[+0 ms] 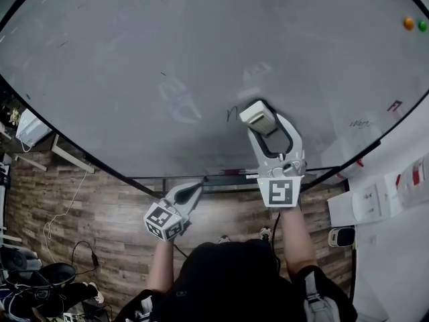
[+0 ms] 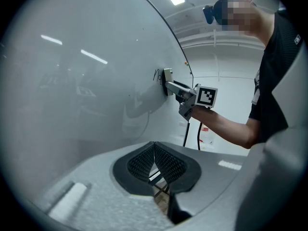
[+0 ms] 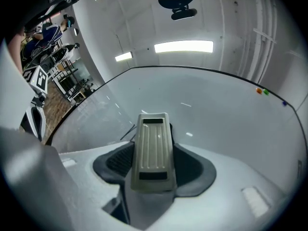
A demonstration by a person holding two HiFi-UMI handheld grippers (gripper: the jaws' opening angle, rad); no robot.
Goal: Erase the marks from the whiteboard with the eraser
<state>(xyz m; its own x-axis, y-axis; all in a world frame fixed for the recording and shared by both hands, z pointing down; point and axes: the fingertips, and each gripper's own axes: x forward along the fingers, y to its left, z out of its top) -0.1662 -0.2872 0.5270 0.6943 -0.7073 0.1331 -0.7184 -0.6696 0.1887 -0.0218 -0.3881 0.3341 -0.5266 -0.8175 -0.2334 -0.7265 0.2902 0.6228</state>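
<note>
The whiteboard (image 1: 167,59) fills the upper head view. My right gripper (image 1: 263,121) is shut on a beige eraser (image 1: 255,113), whose far end rests against the board. A short black mark (image 1: 231,113) lies just left of the eraser. In the right gripper view the eraser (image 3: 154,148) sits between the dark pads, with the black stroke (image 3: 127,133) at its left. My left gripper (image 1: 193,192) hangs low below the board's bottom edge, shut on nothing. From the left gripper view its pads (image 2: 166,163) touch, and the eraser (image 2: 168,75) shows farther off beside the mark (image 2: 157,74).
Red marks (image 1: 395,104) and a faint scribble (image 1: 360,123) sit at the board's right. Orange (image 1: 408,23) and green (image 1: 422,25) magnets are at the top right. A tray (image 1: 228,178) runs under the board. Wooden floor with cables (image 1: 60,213) lies below left.
</note>
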